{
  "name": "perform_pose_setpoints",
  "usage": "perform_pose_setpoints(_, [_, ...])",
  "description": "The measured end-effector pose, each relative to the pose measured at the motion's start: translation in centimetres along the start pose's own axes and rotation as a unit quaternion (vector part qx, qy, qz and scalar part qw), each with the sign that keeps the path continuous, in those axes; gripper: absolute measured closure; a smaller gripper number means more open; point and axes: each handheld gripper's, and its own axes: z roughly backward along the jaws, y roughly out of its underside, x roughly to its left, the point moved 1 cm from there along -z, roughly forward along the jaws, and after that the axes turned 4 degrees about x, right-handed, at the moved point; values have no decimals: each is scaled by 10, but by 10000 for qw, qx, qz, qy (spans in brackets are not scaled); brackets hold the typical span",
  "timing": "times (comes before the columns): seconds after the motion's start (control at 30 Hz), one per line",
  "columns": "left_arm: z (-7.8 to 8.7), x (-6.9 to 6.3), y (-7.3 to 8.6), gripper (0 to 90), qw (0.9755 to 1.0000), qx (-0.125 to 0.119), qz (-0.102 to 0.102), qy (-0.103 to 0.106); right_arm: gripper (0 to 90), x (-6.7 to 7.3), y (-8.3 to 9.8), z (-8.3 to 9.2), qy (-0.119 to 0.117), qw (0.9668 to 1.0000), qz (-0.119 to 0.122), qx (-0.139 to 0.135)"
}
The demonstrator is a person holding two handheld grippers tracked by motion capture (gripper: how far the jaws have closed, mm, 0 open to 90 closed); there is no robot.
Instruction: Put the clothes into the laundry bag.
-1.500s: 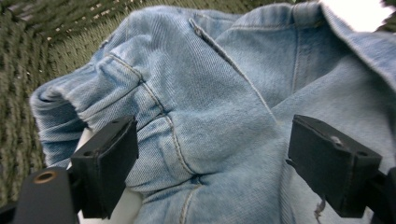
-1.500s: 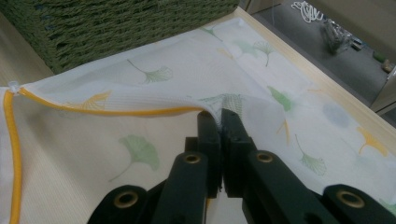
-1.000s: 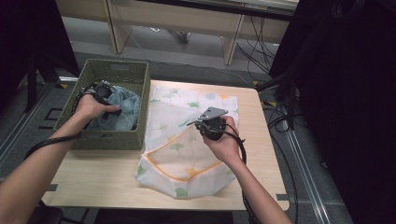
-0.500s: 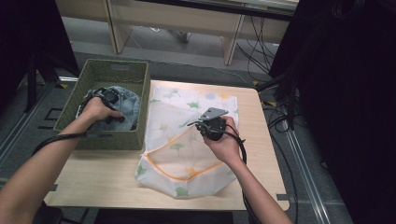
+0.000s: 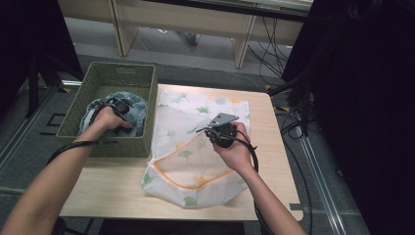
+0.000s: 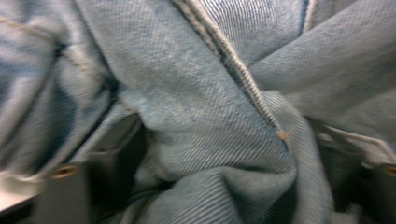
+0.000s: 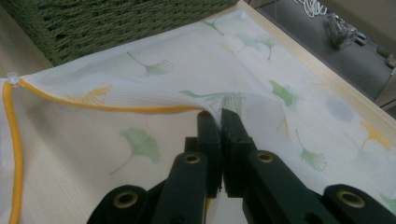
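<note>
Denim (image 6: 196, 116) crowds the left gripper view at close range: pale blue twill folds, one raised seam running down across them, and a brass rivet at the lower left. Its jaws are not to be made out among the cloth there. The high view gives what that close view cannot: the jeans (image 5: 134, 110) lie bunched in one green woven basket (image 5: 117, 78), and the left gripper (image 5: 119, 108) is pushed down into them, the hand on top of it. The jaws have just been closing, but whether the pads already press on the denim cannot be told from either view.

The basket serves as the landmark. Just beside its right wall, touching it along the table, lies one white mesh laundry bag (image 5: 195, 147) printed with green and orange ginkgo leaves and trimmed with an orange zip edge (image 7: 93, 108). The right gripper (image 5: 215, 133) hovers over the bag's middle, to the right of the basket.

The right gripper view shows the detail that the high view misses: the two black jaws are clamped together on a pinch of the bag's upper mesh layer, right at the orange edge, lifting it into a small peak so the mouth gapes. The basket's woven wall (image 7: 116, 23) fills the top left of that view, behind the bag.

Counted: one basket, one pair of jeans, one bag, two grippers, one wooden table (image 5: 264, 161).
</note>
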Motion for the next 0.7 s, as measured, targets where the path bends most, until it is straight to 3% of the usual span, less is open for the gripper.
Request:
perform_pose_setpoints(0.13, [2,0,1,479,9999,-12,-84,79,891,-1,1,-1,-3,10000,3,4])
perform_pose_setpoints(0.23, [5,1,1,676,9999,-13,-150,-2,891,-1,1,-1,8,10000,40,-9])
perform_pose_setpoints(0.3, [5,3,1,725,9999,-41,-119,13,892,-2,1,0,-7,10000,-4,8])
perform_pose_setpoints(0.43, [12,9,2,748,9998,-137,-47,126,895,-3,2,-1,-41,10000,-19,21])
perform_pose_setpoints(0.57, [23,16,5,753,9984,-495,196,189,895,-4,2,-1,-52,10000,-62,16])
perform_pose_setpoints(0.7, [34,22,12,753,9922,-1141,486,141,895,-5,2,1,-34,10000,-68,3])
